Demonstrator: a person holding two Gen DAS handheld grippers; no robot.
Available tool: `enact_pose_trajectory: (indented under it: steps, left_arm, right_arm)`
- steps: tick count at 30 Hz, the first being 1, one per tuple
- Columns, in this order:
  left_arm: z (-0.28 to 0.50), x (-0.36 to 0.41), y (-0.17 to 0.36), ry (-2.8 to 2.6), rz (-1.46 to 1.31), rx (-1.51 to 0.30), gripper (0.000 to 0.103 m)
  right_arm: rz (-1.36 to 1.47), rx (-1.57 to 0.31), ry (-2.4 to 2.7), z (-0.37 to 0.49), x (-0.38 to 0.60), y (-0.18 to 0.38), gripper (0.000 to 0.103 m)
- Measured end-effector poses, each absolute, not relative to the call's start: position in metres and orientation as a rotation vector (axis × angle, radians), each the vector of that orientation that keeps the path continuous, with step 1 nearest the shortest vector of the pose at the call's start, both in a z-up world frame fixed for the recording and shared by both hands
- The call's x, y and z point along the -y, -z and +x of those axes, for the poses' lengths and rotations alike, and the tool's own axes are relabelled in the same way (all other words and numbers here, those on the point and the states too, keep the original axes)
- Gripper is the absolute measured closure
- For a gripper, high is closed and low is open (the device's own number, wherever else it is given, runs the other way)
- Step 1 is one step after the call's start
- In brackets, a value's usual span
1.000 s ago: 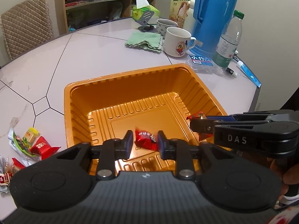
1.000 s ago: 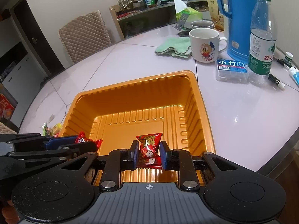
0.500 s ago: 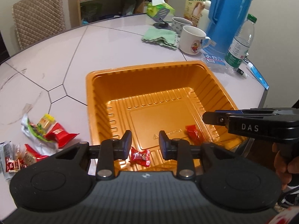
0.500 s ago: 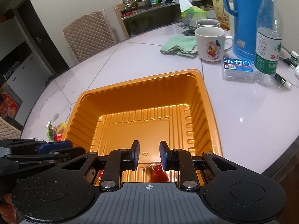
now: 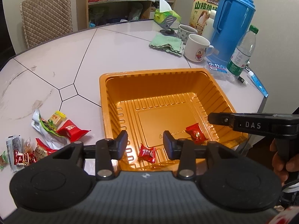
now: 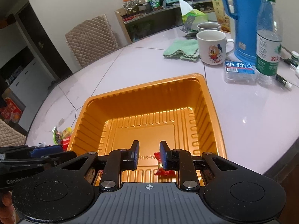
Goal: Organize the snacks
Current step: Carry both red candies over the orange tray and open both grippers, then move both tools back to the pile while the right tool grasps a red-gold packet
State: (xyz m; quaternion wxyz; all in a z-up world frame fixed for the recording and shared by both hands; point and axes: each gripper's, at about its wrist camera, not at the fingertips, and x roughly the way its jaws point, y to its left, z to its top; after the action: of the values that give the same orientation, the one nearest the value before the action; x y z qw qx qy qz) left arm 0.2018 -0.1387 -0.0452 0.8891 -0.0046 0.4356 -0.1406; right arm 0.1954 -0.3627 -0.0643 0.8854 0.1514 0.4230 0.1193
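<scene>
- the left gripper (image 5: 145, 144) hangs over the near edge of the orange tray (image 5: 101, 100); its jaws have just been opening and now stand at a moderate gap with nothing pinched — a small red candy (image 5: 147, 152) lies on the tray floor just below and between them, clear of both pads.
- the right gripper (image 6: 149, 155) hovers over the same near edge with its jaws narrow and parallel, and empty; a second red candy (image 6: 163, 170) lies on the tray floor under its right-hand jaw, partly hidden by it.
- in the left wrist view that second candy (image 5: 195, 133) sits beyond and to the right of the left jaws, near the tray's right wall.
- the loose snack pile (image 5: 46, 132) is on the white table (image 5: 56, 59), well off to the left of the left jaws and outside the tray — green, yellow and red packets in a heap.
- handling, as a judgement: these are light, soft foil or film wrappers that crinkle and slide on the smooth table; the filled middle is the safer hold, since twisted ends may slip out of the pads.
- overlapping packets may lift together, so one at the pile's edge looks easiest.
- the thin tray could shift if a jaw bumps its rim.
</scene>
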Motion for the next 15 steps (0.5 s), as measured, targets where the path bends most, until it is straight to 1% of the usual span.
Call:
enact_pose_trajectory:
  steps: [3, 6, 7, 8, 9, 10, 11, 15]
  left_arm:
    - [0.196, 0.135, 0.042, 0.294, -0.012, -0.898, 0.063]
    - [0.19, 0.129, 0.039, 0.291, -0.02, -0.896, 0.061]
    - [0.188, 0.126, 0.038, 0.288, -0.023, -0.895, 0.059]
    - [0.185, 0.123, 0.037, 0.284, -0.026, -0.893, 0.057]
    - [0.183, 0.12, 0.037, 0.28, -0.028, -0.891, 0.057]
    - [0.18, 0.117, 0.036, 0.276, -0.029, -0.89, 0.057]
    - [0.178, 0.113, 0.036, 0.271, -0.032, -0.89, 0.056]
    - [0.169, 0.097, 0.036, 0.248, -0.05, -0.896, 0.055]
  right_arm:
    - [0.325, -0.881, -0.243, 0.187, 0.364, 0.063, 0.078]
    - [0.33, -0.882, -0.236, 0.179, 0.365, 0.062, 0.076]
    - [0.332, -0.882, -0.232, 0.176, 0.366, 0.061, 0.069]
    - [0.332, -0.876, -0.224, 0.172, 0.366, 0.06, 0.057]
    - [0.33, -0.864, -0.216, 0.169, 0.366, 0.059, 0.05]
    - [0.327, -0.851, -0.209, 0.165, 0.366, 0.057, 0.041]
    - [0.319, -0.841, -0.203, 0.162, 0.365, 0.055, 0.039]
    - [0.319, -0.823, -0.196, 0.152, 0.362, 0.049, 0.037]
